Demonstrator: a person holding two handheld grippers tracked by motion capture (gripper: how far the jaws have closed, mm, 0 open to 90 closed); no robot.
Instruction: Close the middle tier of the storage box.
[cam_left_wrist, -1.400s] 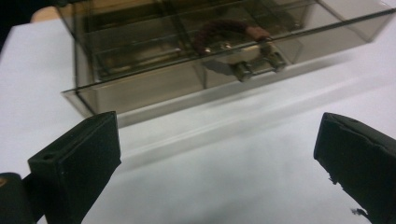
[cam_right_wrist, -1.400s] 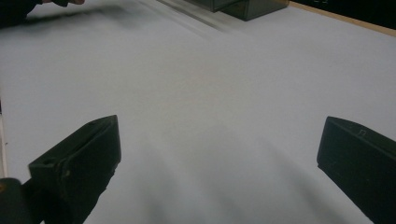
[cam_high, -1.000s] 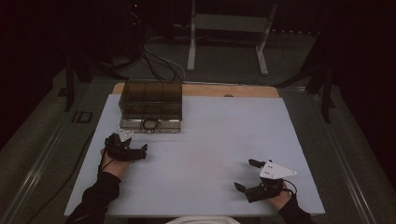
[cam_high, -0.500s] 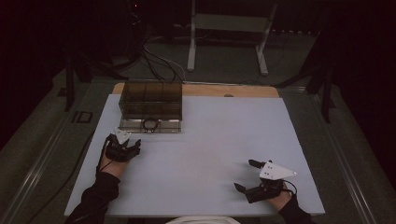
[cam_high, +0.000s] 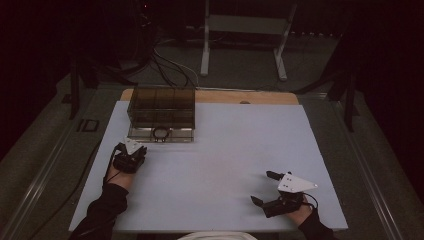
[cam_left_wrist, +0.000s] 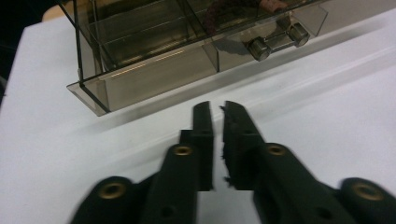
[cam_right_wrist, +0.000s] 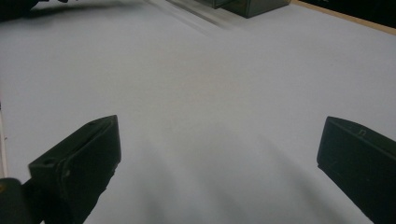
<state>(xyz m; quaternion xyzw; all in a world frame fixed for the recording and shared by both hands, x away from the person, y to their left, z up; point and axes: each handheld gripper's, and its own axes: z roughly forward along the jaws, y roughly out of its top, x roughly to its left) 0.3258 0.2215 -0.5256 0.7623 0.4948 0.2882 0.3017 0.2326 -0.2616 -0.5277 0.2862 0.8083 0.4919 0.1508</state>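
We log one smoky clear drawer box (cam_high: 161, 112) at far left of white surface (cam_high: 225, 165) — contents dim, something reddish in upper compartment, ring pull (cam_high: 160, 133) on front. Two hand-held grippers: left hand-held gripper (cam_high: 138, 151) just before box, jaws just closed, nothing between; right hand-held gripper (cam_high: 264, 188) well apart — jaws wide, empty.

dim lab, white table (cam_high: 225, 165), floor cables (cam_high: 167, 65), metal stand (cam_high: 245, 35)
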